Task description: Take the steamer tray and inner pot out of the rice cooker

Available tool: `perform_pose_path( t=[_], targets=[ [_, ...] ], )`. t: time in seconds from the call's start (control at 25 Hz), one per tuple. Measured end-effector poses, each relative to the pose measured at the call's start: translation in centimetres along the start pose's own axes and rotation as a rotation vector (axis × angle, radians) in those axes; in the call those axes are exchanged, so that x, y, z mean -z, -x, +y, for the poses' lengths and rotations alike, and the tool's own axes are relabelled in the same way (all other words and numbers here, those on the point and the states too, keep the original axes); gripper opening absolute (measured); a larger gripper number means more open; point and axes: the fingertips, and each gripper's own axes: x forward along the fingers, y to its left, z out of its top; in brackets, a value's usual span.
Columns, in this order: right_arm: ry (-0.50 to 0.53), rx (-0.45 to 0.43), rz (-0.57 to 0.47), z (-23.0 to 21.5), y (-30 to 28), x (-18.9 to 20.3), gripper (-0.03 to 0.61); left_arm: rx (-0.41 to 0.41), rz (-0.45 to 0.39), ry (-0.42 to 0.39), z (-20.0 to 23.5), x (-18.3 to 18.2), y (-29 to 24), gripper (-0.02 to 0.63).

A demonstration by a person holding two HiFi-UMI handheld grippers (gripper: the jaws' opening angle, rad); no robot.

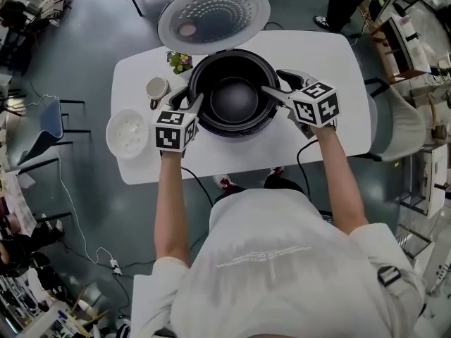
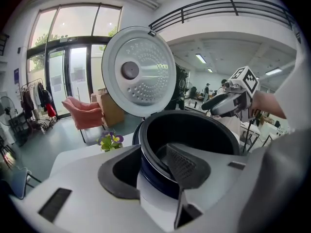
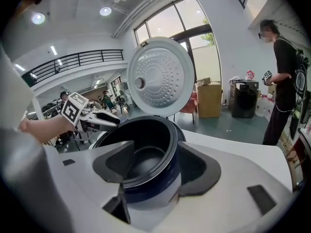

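Observation:
The rice cooker (image 1: pixel 262 122) stands open on the white table (image 1: pixel 317 55), its lid (image 1: pixel 213 16) tipped back. The black inner pot (image 1: pixel 232 97) sits inside it with nothing in it. A white perforated steamer tray (image 1: pixel 128 132) lies on the table to the cooker's left. My left gripper (image 1: pixel 189 101) is open at the left rim; in the left gripper view one jaw is inside the pot (image 2: pixel 194 130), the other outside the blue body (image 2: pixel 155 178). My right gripper (image 1: pixel 276 83) is open astride the right rim (image 3: pixel 170 130) the same way.
A small cup (image 1: pixel 156 89) and a pot of flowers (image 1: pixel 180 62) stand left of the cooker at the back. A grey chair (image 1: pixel 398 125) is beside the table's right end. A person (image 3: pixel 284 81) stands in the room beyond. Cables trail on the floor.

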Motion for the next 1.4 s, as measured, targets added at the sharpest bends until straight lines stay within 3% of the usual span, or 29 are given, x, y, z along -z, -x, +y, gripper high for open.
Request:
perform_pose_path(
  t=[0.68,1.04,1.2,1.4],
  targets=[
    [-0.026,0.006,0.079,-0.4,-2.1,2.5,0.293,0.034,0.056,0.002,-1.2,1.1,-0.4,0.275],
    [-0.044,0.023,0.086,-0.4,-2.4,2.6,0.229,0.01,0.075,-0.003,-1.4,1.2,-0.7,0.265],
    [-0.045,0.038,0.082,-0.5,-2.6,2.8,0.223,-0.024,0.051,0.045,-1.0,1.3,-0.6,0.218],
    [-0.098,0.056,0.052,-1.1,-2.3,2.7,0.152,-0.076,0.023,0.045,-0.6,1.4,-0.4,0.179]
  ],
)
